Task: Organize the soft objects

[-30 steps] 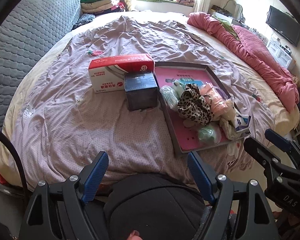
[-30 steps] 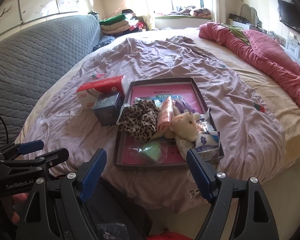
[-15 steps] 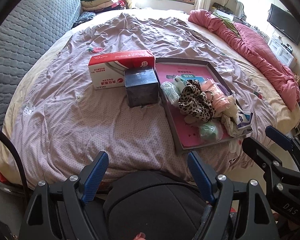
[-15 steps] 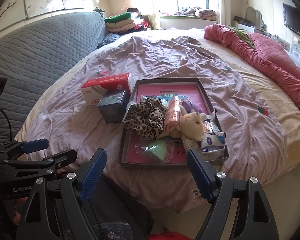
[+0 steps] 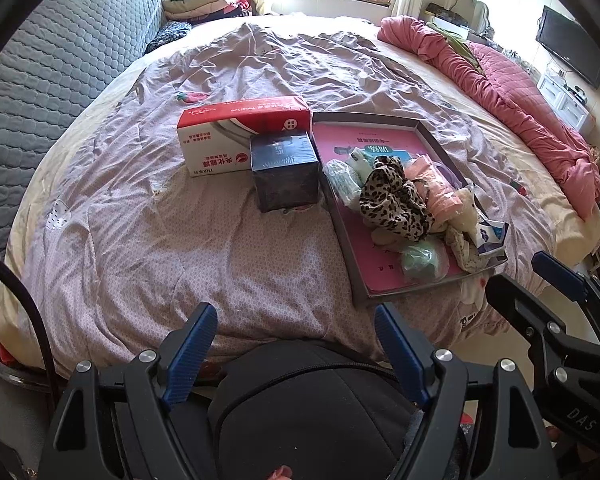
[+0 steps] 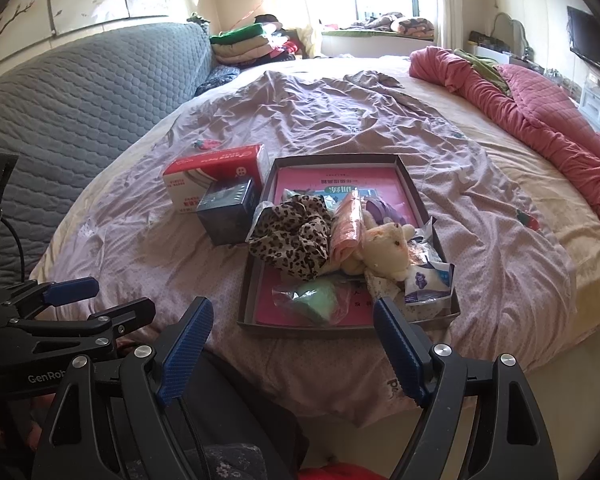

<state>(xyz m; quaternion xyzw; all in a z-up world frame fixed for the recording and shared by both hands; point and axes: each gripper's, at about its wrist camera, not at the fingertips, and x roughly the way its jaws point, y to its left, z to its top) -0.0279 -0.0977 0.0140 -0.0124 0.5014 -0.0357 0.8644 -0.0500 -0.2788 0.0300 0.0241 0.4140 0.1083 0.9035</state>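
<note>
bed: the lilac quilt [image 6: 340, 120] fills the scene; everything for the task lies on its near half, ahead of both grippers.
tray: a shallow dark tray [image 6: 405, 176] with a pink floor, its long axis running from near to far, near edge close to the foot of the bed.
boxes: a red-and-white tissue box [image 5: 236, 136] and a dark cube box [image 5: 284, 168] stand just left of the tray, the cube touching or almost touching its left wall.
soft pile: heaped in the tray's near-right part are a leopard-print scrunchie [image 6: 292, 236], a pink folded cloth [image 6: 346, 224], a cream plush toy [image 6: 388, 246], a mint bagged item [image 6: 318, 300] nearest the front edge, and a small tissue pack [image 6: 428, 280] at the right corner.
right gripper [image 6: 292, 356]: jaws spread wide, nothing between them; the tray sits straight ahead, the mint item closest.
left gripper [image 5: 296, 356]: also spread and empty; the tray lies ahead and to its right, the boxes straight ahead.
nearer hand: by my reading the right one, lined up with the tray's long axis.
likely next move: a forward, downward reach into the pile.
</note>
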